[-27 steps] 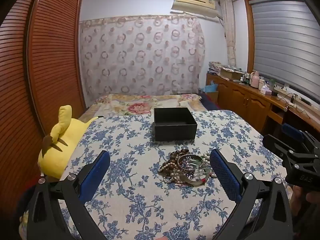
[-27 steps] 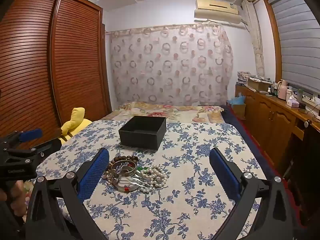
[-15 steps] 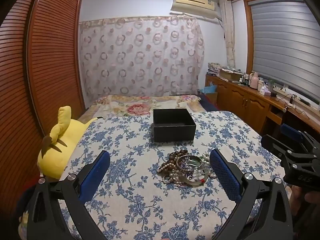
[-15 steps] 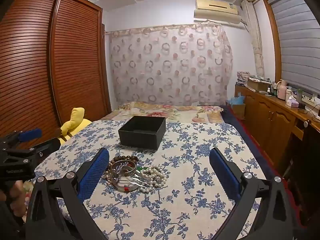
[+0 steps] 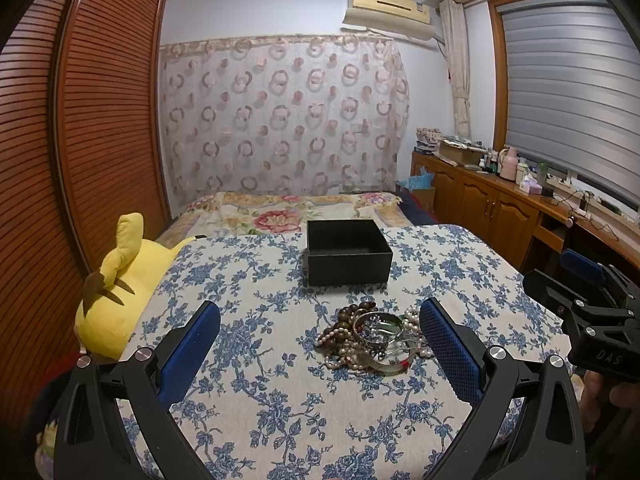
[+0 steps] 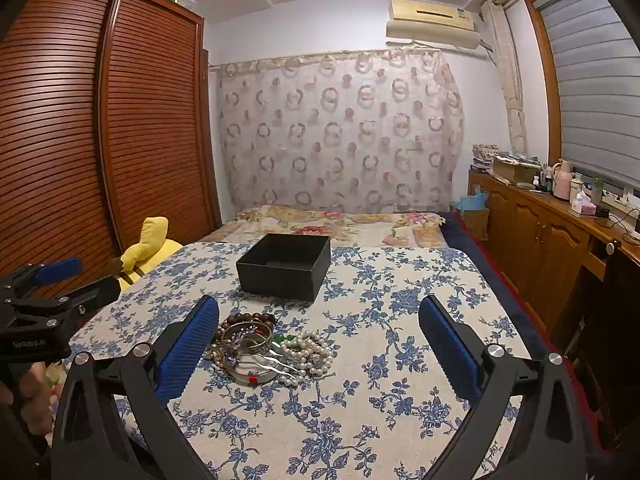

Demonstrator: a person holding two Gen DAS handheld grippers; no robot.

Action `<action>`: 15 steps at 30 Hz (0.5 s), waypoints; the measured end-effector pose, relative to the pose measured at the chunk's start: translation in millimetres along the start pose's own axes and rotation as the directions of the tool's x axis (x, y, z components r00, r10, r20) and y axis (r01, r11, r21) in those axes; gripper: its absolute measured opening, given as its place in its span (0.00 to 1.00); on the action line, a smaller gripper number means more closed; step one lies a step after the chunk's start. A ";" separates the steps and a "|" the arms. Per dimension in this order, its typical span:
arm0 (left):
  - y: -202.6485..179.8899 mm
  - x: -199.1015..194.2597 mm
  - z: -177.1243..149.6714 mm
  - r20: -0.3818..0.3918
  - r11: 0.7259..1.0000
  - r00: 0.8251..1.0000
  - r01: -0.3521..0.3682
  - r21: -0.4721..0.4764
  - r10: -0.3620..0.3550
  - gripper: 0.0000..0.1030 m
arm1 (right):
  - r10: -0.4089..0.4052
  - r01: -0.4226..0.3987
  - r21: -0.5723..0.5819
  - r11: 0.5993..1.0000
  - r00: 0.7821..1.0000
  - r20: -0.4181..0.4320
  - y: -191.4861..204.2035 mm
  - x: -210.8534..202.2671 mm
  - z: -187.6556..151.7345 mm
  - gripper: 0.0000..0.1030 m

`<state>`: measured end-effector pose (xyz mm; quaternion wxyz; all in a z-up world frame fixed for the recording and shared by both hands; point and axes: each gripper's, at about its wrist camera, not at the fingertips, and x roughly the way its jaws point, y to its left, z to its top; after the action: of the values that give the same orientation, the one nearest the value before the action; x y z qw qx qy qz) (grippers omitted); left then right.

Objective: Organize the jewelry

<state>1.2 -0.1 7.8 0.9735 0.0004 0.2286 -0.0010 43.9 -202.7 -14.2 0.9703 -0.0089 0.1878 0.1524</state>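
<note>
A tangled pile of jewelry (image 5: 372,336) (image 6: 266,346) lies on the blue-flowered tablecloth (image 5: 256,364): brown bead bracelets, pearl strands, metal bangles and a silver hair clip. Behind it stands an open, empty black box (image 5: 347,252) (image 6: 285,266). My left gripper (image 5: 320,344) hovers open in front of the pile, which sits just inside its right finger. My right gripper (image 6: 319,346) is open too, the pile lying by its left finger. Neither touches anything. Each gripper also shows at the edge of the other's view: the right gripper (image 5: 588,304), the left gripper (image 6: 44,300).
A yellow plush toy (image 5: 120,284) lies off the table's left side. Beyond the table are a bed (image 5: 288,212), a patterned curtain and a slatted wooden wardrobe (image 6: 80,128) on the left. A wooden sideboard (image 6: 560,240) with bottles runs along the right wall.
The left wrist view has shifted slightly, the box and jewelry drifting a little left in it. The right gripper has stayed still. Both sets of jaws remain wide.
</note>
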 end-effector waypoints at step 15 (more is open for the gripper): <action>1.9 -9.0 0.1 0.004 1.000 1.000 0.002 -0.001 -0.002 0.94 | 0.004 -0.004 -0.001 1.000 1.000 0.002 0.5 -3.4 0.5 0.98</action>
<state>-6.8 1.9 11.9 0.9740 -0.0003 0.2265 -0.0021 41.0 -203.2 -12.5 0.9701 -0.0091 0.1869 0.1543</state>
